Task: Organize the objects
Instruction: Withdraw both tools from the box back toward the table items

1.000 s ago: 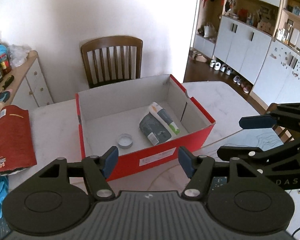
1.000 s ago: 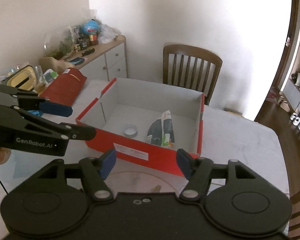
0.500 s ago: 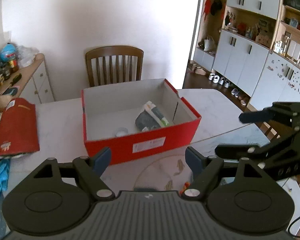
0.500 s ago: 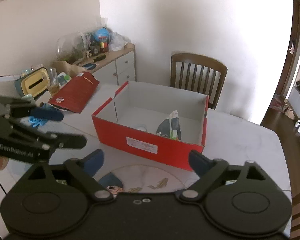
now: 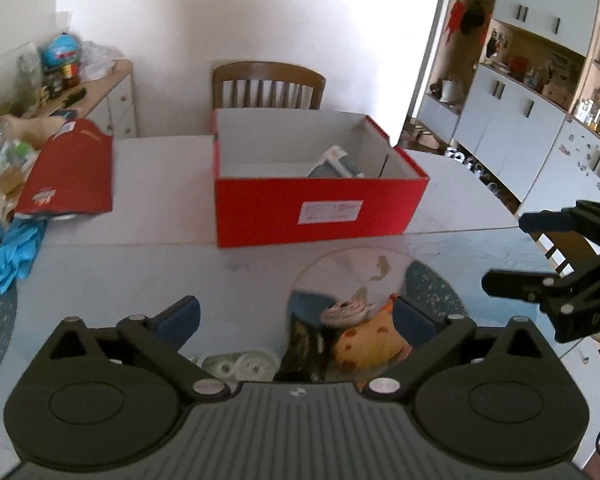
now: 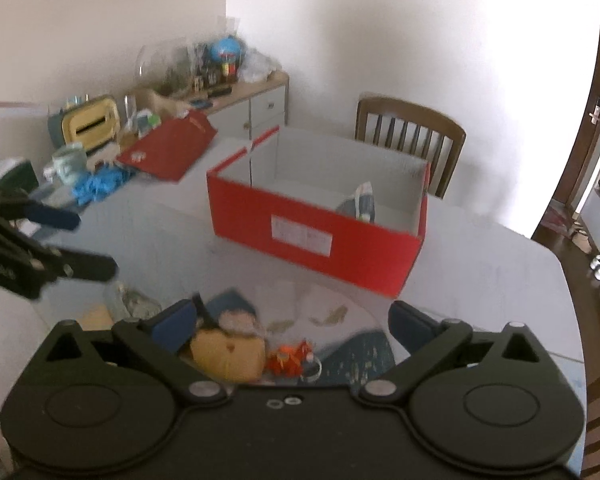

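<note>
An open red shoebox (image 5: 320, 216) (image 6: 312, 240) stands mid-table with a grey-blue pouch (image 5: 336, 166) (image 6: 360, 202) leaning inside it. Near the table's front lie small objects: a yellow toy (image 5: 370, 344) (image 6: 228, 354), a dark packet (image 5: 304, 344), a clear blister pack (image 5: 240, 364) and an orange trinket (image 6: 290, 360). My left gripper (image 5: 296, 312) (image 6: 90, 244) hovers over them, jaws opening, pads pressing on nothing. My right gripper (image 6: 292, 316) (image 5: 508, 250) hangs beside it, jaws also opening, gripping nothing.
The red box lid (image 5: 68, 176) (image 6: 168, 152) lies at the left, with blue gloves (image 5: 12, 252) in front of it. A wooden chair (image 5: 268, 84) stands behind the box. A cluttered sideboard (image 6: 256, 92) lines the left wall. White cabinets (image 5: 512, 136) stand at the right.
Both grippers have drawn back from the red box and sunk toward the table's front. Their jaws have spread much wider. The small objects near the front edge have come into view.
</note>
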`<state>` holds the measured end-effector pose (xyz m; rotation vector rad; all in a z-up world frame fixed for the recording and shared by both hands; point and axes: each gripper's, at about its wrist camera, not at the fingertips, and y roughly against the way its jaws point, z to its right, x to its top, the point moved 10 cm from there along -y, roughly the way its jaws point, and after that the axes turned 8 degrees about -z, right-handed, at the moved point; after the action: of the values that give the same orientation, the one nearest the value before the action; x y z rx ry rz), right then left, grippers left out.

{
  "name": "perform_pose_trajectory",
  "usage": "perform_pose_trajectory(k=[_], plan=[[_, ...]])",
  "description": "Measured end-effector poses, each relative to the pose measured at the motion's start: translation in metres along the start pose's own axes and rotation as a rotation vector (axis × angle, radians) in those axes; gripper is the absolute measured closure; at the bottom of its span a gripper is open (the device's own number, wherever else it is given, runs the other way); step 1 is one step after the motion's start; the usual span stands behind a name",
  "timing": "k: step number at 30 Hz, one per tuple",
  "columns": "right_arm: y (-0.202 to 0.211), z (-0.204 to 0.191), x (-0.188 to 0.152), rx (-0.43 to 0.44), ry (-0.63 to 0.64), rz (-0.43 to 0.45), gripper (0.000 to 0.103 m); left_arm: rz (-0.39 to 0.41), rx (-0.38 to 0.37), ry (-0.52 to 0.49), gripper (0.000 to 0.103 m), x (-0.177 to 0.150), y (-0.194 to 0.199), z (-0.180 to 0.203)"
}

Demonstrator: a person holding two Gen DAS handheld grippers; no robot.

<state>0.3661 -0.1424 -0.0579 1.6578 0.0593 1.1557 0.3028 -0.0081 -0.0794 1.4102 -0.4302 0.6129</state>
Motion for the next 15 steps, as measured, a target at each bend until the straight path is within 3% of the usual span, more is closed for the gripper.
perform_pose_trajectory(k=[8, 15], plan=[[-0.028, -0.003, -0.047, -0.025, -0.044, -0.106, 0.001, 0.009, 0.037, 0.003, 0.000, -0.046, -0.004, -0.020], [-0.043, -0.002, -0.071, -0.052, -0.086, -0.159, 0.002, -0.057, 0.058, -0.045, 0.000, -0.085, -0.026, -0.027]])
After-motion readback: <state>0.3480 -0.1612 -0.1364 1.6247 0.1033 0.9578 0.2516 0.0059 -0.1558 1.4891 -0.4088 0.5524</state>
